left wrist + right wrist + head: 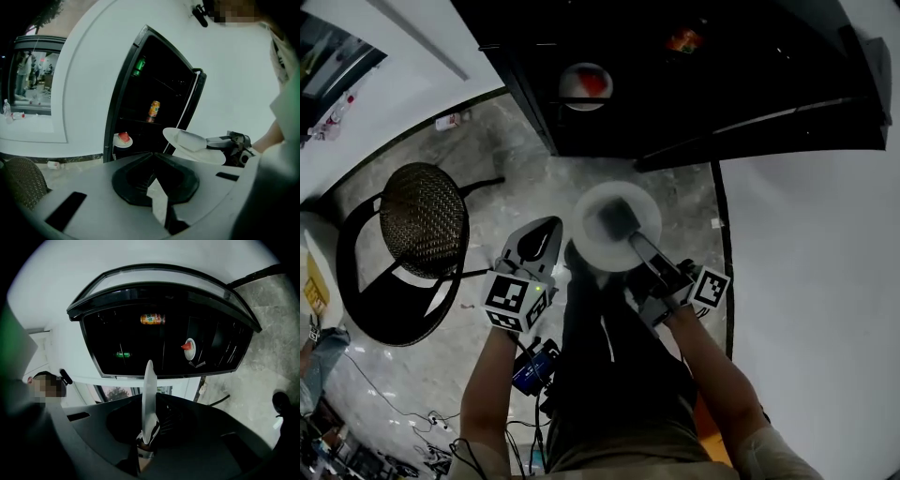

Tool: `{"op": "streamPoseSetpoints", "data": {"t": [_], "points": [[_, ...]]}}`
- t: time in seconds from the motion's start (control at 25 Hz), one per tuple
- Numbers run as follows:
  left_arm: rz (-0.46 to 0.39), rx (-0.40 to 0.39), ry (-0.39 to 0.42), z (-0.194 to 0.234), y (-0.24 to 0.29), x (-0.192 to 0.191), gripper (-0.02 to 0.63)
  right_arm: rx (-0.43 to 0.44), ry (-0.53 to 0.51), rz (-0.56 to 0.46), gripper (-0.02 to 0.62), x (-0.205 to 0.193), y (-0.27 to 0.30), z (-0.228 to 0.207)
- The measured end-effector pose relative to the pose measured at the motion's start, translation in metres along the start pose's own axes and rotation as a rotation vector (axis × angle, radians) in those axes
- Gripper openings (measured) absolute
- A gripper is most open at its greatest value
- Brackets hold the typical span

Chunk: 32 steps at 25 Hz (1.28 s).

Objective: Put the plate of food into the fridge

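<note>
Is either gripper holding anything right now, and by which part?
The right gripper clamps the white plate by its rim. The left gripper is shut and empty.

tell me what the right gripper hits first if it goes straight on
The right gripper, white plate first, would likely enter the open fridge between the green can and the plate of food. Nothing nearer shows; depth unclear.
</note>
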<state>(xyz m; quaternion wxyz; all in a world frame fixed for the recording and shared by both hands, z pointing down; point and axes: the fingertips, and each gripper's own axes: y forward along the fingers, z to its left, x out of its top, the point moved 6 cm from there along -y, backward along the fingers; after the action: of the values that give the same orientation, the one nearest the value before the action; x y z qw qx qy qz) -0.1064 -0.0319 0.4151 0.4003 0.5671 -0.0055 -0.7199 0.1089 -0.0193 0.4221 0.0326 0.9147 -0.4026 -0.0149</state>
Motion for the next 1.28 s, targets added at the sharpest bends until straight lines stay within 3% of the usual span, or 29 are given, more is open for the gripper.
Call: {"op": "streamPoseSetpoints", "data": {"t": [0.6, 0.88, 1.28], "points": [[0.045, -0.027, -0.020, -0.032, 0.047, -0.056, 0.011, -0.024, 0.028, -0.005, 0.040, 0.018, -0.048, -0.059], [0.043, -0.046, -0.112, -0.036, 0.047, -0.070, 0.011, -0.019, 0.036, -0.003, 0.040, 0.022, -0.050, -0.072], [0.070, -0.012, -0.084, -0.036, 0.044, -0.084, 0.011, -0.013, 0.045, -0.004, 0.040, 0.022, -0.051, -0.087]]}}
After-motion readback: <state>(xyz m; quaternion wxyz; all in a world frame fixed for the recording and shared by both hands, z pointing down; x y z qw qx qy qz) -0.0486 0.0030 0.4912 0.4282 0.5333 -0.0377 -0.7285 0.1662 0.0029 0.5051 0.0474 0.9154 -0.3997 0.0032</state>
